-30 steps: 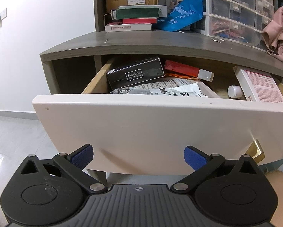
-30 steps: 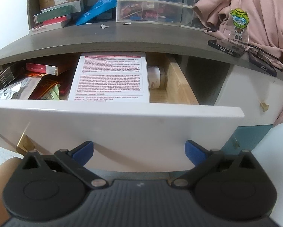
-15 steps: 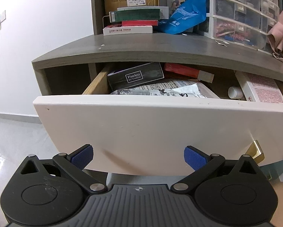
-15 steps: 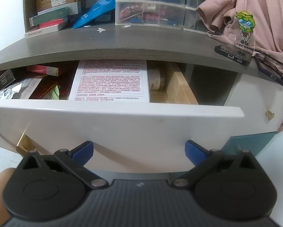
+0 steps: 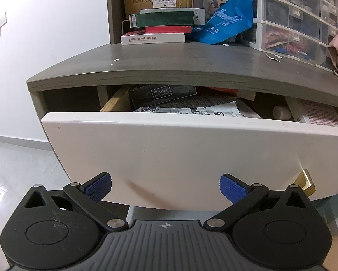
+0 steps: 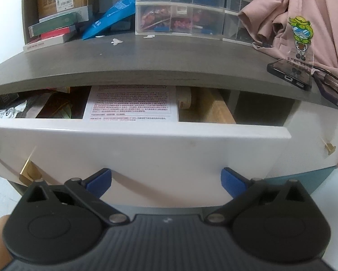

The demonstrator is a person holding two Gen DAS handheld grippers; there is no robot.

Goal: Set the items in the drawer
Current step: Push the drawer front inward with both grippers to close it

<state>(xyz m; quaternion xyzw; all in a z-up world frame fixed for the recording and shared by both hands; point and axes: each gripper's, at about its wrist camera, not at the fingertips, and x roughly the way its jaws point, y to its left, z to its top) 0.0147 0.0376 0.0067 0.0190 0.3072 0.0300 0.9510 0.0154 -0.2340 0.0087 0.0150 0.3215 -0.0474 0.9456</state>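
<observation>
Since the earlier frame the drawer has slid further under the desktop, hiding more of its contents. It remains partly open, with the black carton, foil pouch and printed white box inside. The left gripper and right gripper sit just before its white front, jaws wide and empty. Judgement: a stiff, smooth panel on runners; best pushed flat, or held by the brass handle.
</observation>
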